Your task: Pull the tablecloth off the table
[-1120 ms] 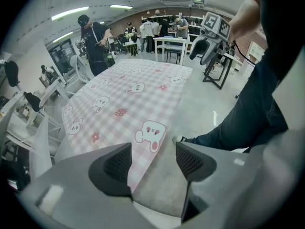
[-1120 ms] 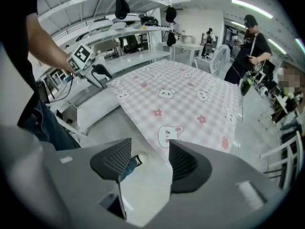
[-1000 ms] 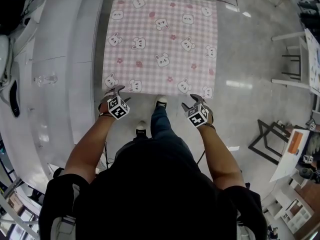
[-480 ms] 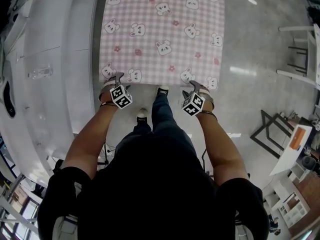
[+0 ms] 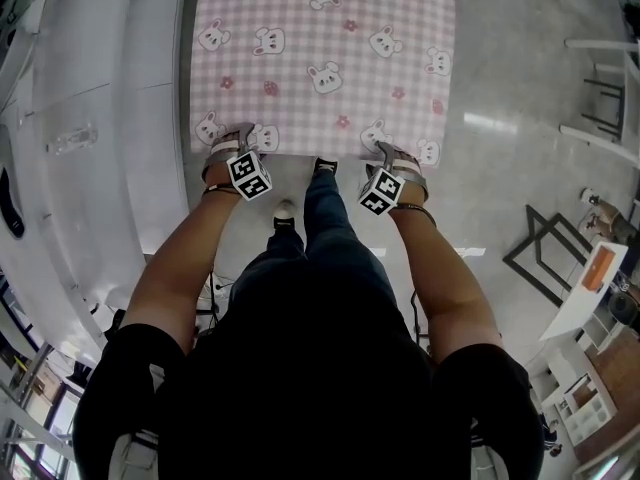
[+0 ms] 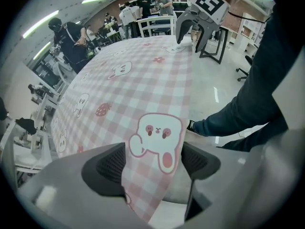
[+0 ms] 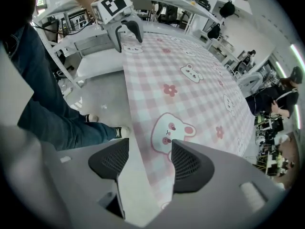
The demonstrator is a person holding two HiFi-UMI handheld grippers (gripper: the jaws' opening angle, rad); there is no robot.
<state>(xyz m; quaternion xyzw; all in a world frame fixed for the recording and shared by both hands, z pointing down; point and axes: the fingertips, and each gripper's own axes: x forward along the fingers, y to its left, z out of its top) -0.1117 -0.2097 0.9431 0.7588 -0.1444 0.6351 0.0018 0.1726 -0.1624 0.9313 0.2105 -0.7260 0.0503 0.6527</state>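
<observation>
The pink-and-white checked fabric tablecloth with bunny prints (image 5: 320,58) lies spread out flat. At its near corners the left gripper (image 5: 238,140) and right gripper (image 5: 393,156) each straddle the hem, jaws parted, cloth between them.

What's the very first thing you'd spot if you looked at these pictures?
A big pink checked tablecloth with cartoon bunnies, strawberries and flowers fills the top of the head view. At its near edge, the left gripper and right gripper each have the hem between their open fingers.

No legible text, labels or numbers anywhere
</observation>
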